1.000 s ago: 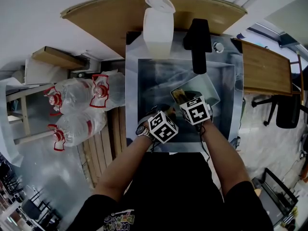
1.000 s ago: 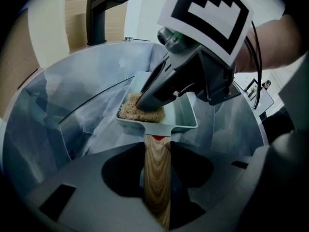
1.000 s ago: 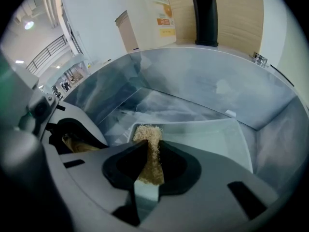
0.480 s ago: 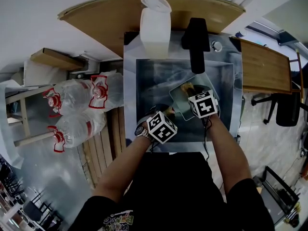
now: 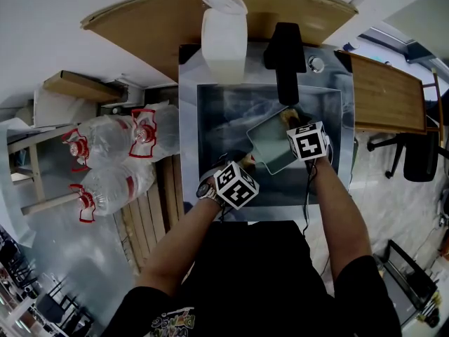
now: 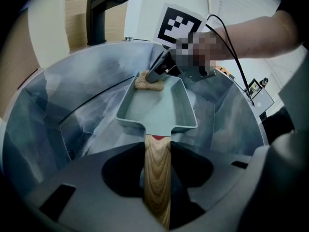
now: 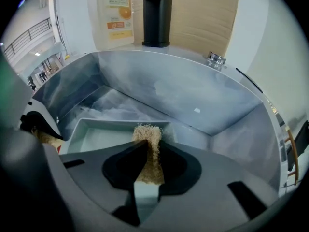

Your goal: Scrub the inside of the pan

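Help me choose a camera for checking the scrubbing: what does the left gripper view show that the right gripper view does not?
Only the left gripper view shows the right gripper from outside, with its marker cube, holding the sponge in a far corner of the pan, plus the wooden handle clamped in the left gripper. Only the right gripper view shows the sponge pinched between its own jaws and the orange-printed label on the container. Both show the pan, sponge, sink and black faucet.

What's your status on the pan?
Left gripper shut on wooden handle of pan. Right gripper shut on scrub pad, at pan's far corner. Nothing blocking.
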A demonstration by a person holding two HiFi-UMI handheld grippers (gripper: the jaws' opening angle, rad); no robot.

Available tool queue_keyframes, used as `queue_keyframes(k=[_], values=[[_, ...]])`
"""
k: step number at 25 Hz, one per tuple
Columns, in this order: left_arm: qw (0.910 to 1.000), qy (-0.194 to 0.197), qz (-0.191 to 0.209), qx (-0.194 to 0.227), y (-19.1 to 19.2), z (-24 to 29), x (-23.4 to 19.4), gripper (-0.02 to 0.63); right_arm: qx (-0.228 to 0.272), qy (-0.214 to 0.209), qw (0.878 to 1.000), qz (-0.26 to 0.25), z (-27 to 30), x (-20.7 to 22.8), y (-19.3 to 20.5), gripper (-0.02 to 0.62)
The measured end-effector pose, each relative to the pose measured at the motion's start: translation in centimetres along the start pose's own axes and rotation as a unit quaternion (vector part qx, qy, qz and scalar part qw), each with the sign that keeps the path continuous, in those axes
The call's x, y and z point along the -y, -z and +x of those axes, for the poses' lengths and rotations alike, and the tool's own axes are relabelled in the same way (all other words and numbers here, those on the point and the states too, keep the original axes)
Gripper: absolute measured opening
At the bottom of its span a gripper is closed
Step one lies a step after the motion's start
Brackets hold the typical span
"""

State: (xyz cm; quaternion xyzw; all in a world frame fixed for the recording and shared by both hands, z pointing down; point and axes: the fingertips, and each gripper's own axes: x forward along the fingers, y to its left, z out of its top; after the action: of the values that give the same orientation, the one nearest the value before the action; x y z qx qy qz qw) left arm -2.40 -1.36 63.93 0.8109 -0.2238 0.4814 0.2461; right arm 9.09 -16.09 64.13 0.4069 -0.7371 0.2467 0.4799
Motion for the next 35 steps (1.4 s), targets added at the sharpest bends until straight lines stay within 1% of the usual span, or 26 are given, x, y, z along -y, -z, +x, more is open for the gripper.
queue_keyframes(k=[3,12,15,18,21,24,30,35], values=[[1.0000,0.000,0.000,0.000,0.0,0.1,0.0,0.172,0.001,0.008,1.000,0.001,0.0,0.8,0.0,0.080],[1.0000,0.001,-0.001,0.000,0.1,0.1,0.0,0.172,0.006,0.003,1.000,0.008,-0.1,0.9,-0.1,0.081],[1.0000,0.001,-0.001,-0.001,0.1,0.0,0.1,0.172,0.016,0.000,1.000,0.016,-0.6,0.7,-0.1,0.081],[1.0000,0.002,-0.002,-0.005,0.2,0.1,0.0,0.172,0.037,-0.007,0.999,0.018,-1.8,0.0,-0.5,0.081],[1.0000,0.000,-0.001,-0.003,0.1,0.1,0.0,0.172,0.056,-0.025,0.998,0.028,-3.1,-1.3,-0.9,0.081],[1.0000,0.000,-0.001,-0.003,0.1,0.0,0.0,0.172,0.062,-0.052,0.996,0.041,-3.7,-3.2,-0.8,0.080],[1.0000,-0.001,-0.001,-0.003,0.1,0.0,0.0,0.172,0.042,-0.101,0.994,0.029,-3.9,-7.9,1.0,0.080],[1.0000,-0.001,-0.001,-0.002,0.1,0.1,0.0,0.172,0.018,-0.130,0.991,0.021,-3.6,-10.8,2.4,0.080]])
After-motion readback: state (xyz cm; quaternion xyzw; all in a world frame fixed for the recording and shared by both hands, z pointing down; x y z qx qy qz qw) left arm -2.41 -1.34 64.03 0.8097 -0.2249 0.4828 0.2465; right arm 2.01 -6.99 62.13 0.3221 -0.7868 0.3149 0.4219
